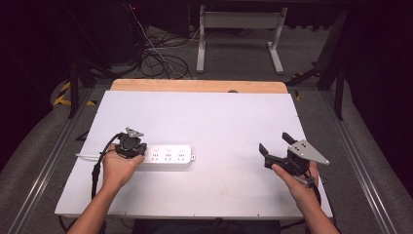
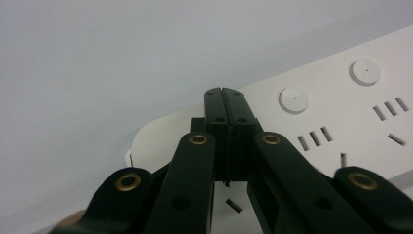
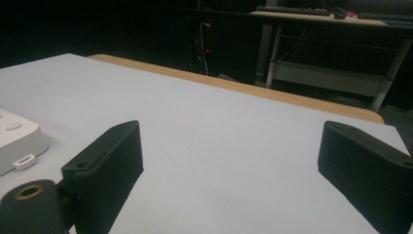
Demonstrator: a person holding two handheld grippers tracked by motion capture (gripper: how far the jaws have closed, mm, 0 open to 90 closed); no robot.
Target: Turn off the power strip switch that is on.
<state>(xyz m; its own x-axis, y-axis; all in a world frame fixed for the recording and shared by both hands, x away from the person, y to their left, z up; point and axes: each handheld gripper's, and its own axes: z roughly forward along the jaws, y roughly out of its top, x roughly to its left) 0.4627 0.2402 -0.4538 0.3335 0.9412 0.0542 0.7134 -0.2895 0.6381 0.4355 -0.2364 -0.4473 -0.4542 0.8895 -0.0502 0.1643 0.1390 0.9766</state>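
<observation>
My left gripper [image 2: 225, 92] has its jaws pressed together, nothing between them, tips down over the near-left end of the white power strip [image 1: 168, 157], which lies left of centre on the white board [image 1: 219, 117]. My right gripper [image 1: 275, 145] waits well off to the right, jaws wide apart and empty. Risk as I judge it: closed tips pushing on the casing could skate the strip sideways (nothing braces it), or slip off its rounded end.
</observation>
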